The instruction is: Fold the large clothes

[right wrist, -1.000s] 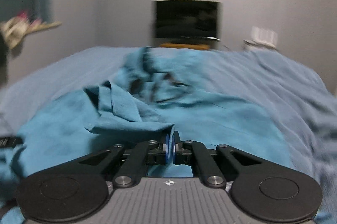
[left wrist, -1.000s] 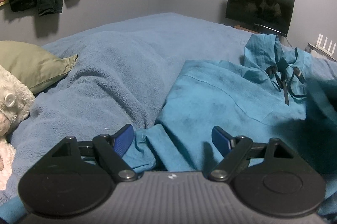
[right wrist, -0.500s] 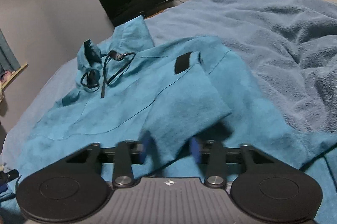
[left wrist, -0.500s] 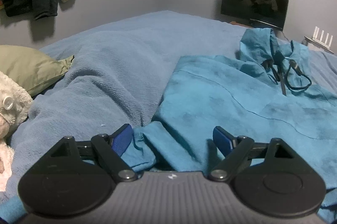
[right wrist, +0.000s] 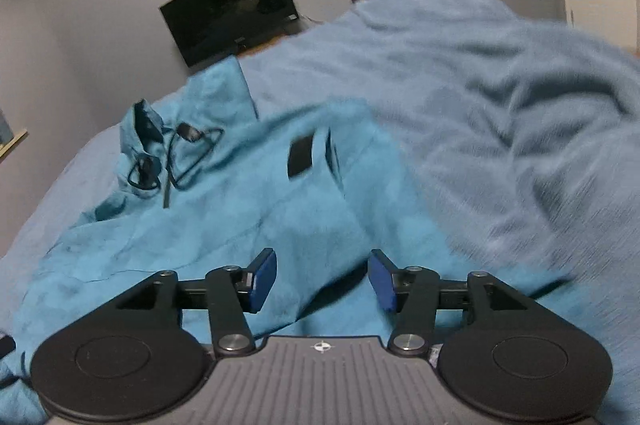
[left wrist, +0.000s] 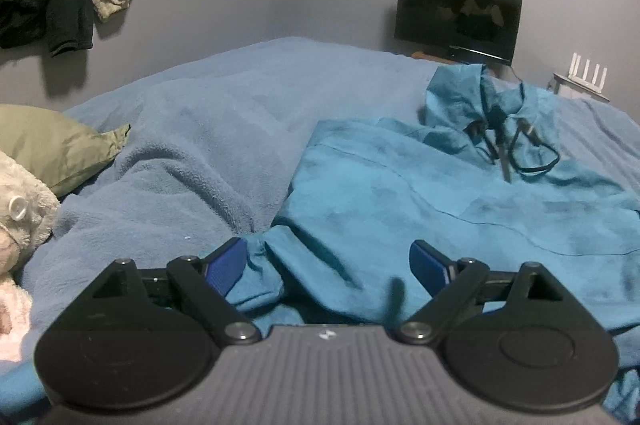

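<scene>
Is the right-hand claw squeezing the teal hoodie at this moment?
No, the right gripper stands open above the teal hoodie, its blue pads spread apart.

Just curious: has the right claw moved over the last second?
Yes. The right claw opened, let go of the teal hoodie and tipped rightward, so the TV now sits upper left.

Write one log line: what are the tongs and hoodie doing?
left tongs: open | right tongs: open | teal hoodie: spread on blue blanket, unheld

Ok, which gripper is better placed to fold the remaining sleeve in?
Left gripper, probably: it is open over the bunched sleeve of the teal hooded jacket. Right gripper is open over an already folded sleeve.
</scene>
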